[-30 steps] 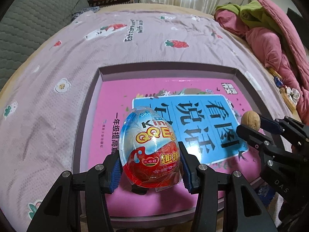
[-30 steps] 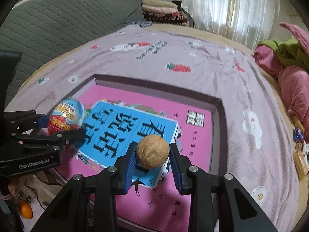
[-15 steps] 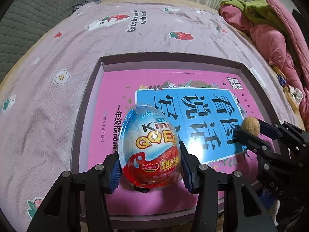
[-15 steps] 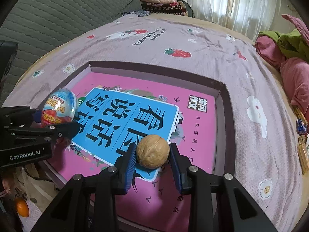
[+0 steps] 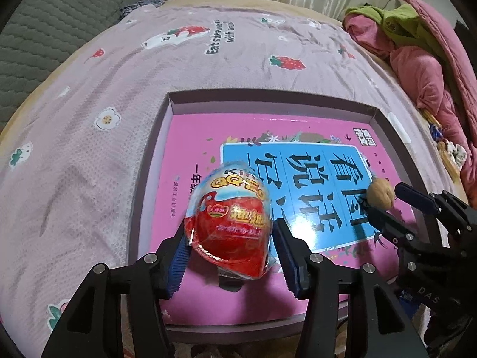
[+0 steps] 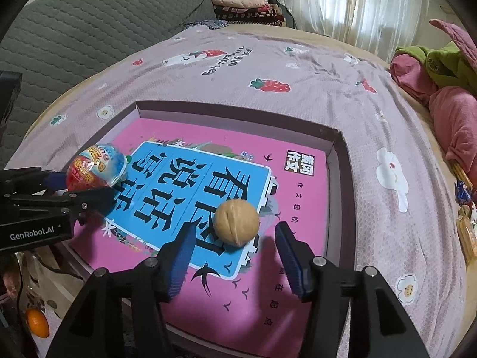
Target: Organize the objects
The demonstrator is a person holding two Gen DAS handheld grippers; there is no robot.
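Right hand-held gripper [image 6: 232, 256]: its jaws have just been opening and now stand spread, clear air on both sides of the walnut [image 6: 237, 222], so nothing is pinched; this reads as a release.
Walnut: rests on the blue panel of the pink book cover [image 6: 208, 197], just ahead of the blue pads, apparently set down there on purpose.
Left hand-held gripper [image 5: 229, 247]: its jaws have also just been opening; the wrapped toy egg [image 5: 229, 220] sits between them, tipped over, with a gap at the right pad [image 5: 287, 256], so the hold looks let go.
Toy egg: lies near the book's near-left corner, well apart from the walnut, likely so neither knocks the other.
Shallow box [image 6: 335, 149]: holds the book flat on the bed [image 6: 298, 68]; its raised rim should stop round things rolling off.
Risk: both items are rounded and could roll on the glossy cover.
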